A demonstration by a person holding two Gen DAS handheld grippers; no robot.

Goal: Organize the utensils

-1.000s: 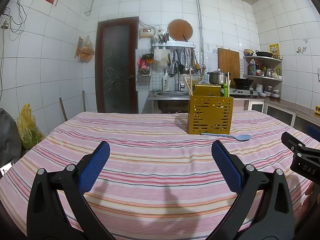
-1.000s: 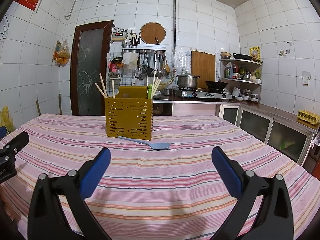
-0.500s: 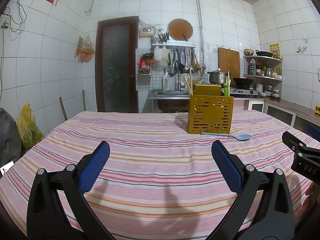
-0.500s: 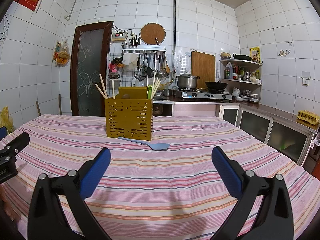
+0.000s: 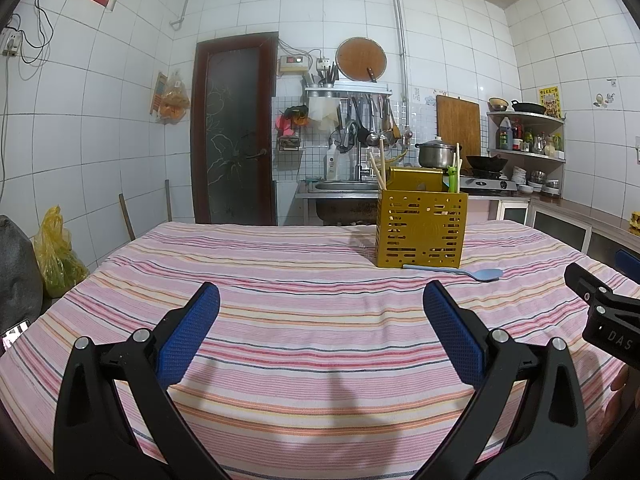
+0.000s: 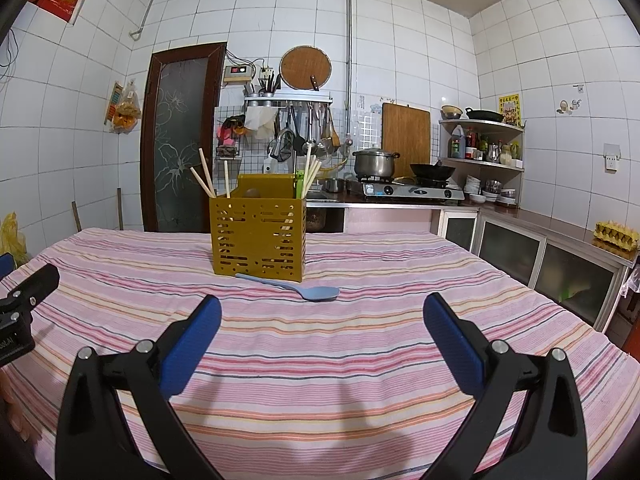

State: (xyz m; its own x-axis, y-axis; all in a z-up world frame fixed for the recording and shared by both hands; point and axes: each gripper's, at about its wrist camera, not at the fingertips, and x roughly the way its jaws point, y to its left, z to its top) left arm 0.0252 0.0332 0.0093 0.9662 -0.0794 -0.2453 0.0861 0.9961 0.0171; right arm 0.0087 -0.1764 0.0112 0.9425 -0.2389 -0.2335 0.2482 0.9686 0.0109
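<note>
A yellow perforated utensil holder (image 5: 421, 230) (image 6: 258, 238) stands upright on the striped tablecloth, with wooden chopsticks (image 6: 204, 178) and a green utensil (image 5: 453, 178) sticking out of it. A light blue spoon (image 5: 456, 271) (image 6: 294, 286) lies flat on the cloth just in front of the holder. My left gripper (image 5: 320, 330) is open and empty, low over the near part of the table. My right gripper (image 6: 322, 332) is open and empty too, a short way in front of the spoon.
The table with its pink striped cloth (image 5: 304, 300) (image 6: 380, 280) fills the foreground. Behind it are a sink (image 5: 340, 188), a stove with a pot (image 6: 376, 164) and wok, and cabinets (image 6: 540, 256) at the right. A yellow bag (image 5: 56, 256) sits at the left.
</note>
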